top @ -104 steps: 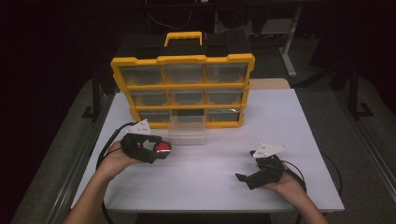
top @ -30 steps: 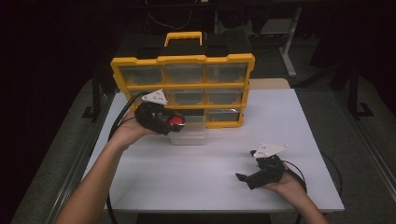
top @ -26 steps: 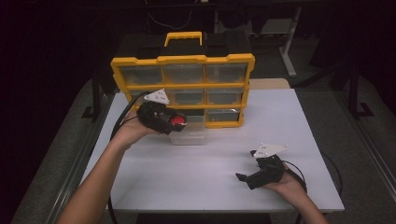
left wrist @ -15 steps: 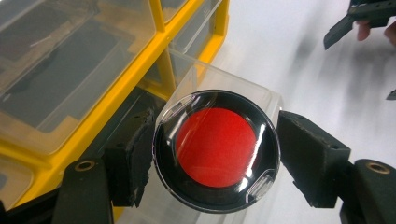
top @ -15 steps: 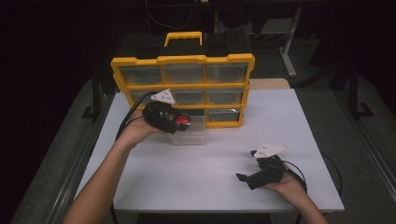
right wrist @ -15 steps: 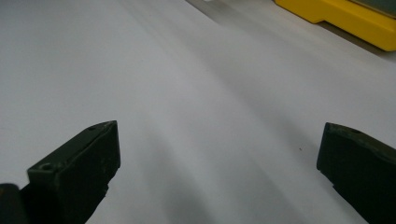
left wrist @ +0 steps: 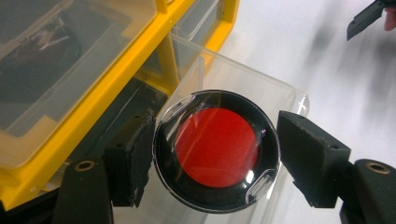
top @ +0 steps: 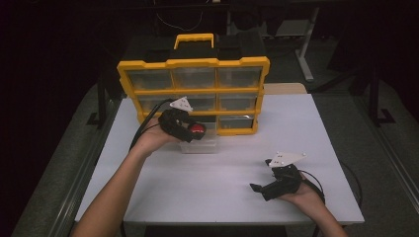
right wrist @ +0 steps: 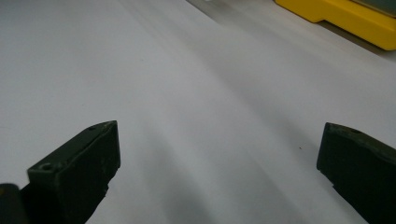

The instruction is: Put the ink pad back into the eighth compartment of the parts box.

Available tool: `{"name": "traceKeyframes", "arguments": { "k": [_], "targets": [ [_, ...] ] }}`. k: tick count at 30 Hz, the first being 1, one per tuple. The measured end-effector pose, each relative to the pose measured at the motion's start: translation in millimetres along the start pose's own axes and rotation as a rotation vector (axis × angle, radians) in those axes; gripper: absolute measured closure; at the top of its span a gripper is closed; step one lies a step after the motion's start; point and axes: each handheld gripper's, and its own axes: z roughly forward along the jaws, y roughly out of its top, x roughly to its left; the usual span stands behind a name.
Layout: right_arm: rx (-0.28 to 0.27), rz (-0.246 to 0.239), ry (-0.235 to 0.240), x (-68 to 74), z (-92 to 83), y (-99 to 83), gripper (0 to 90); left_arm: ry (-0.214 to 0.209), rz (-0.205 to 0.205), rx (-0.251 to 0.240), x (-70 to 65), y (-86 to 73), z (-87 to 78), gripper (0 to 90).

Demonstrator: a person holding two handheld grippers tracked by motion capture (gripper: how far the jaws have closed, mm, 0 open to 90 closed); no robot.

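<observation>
My left gripper (top: 194, 132) is shut on a round black disc with a red centre (left wrist: 216, 149), cased in clear plastic. It holds the disc (top: 198, 129) just above a clear drawer (top: 201, 146) pulled out from the bottom row of the yellow organizer (top: 192, 63). In the left gripper view the drawer's rim (left wrist: 261, 79) lies right behind the disc. My right gripper (top: 258, 188) rests open near the table's front right, its jaws (right wrist: 217, 163) wide apart over bare white table with nothing between them.
The organizer stands upright at the back of the white table (top: 222, 173), with a yellow handle (top: 193, 39) on top and several clear drawers. Cables trail from both grippers. The surroundings beyond the table are dark.
My left gripper has carried the disc from the left of the table up and to the right, then slightly down over the pulled-out drawer. The right gripper has stayed still.
</observation>
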Motion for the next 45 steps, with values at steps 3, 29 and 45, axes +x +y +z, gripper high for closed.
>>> {"name": "traceKeyframes", "arguments": {
  "k": [3, 29, 45],
  "targets": [
    [0.0, -0.001, 0.001, -0.3, -0.2, 0.0, 0.0, -0.002, 0.0, 0.006, 0.9, -0.6, 1.7, 29.4],
    [-0.001, 0.001, -0.001, -0.7, -0.9, -1.4, 0.0, 0.006, -0.048, -0.051, 1.0, -3.8, -12.7, 25.4],
    [0.002, 0.006, -0.002, -1.4, -0.1, -1.7, 0.0, 0.025, -0.061, -0.09, -5.8, -20.0, -40.2, 19.6]
  ]
}}
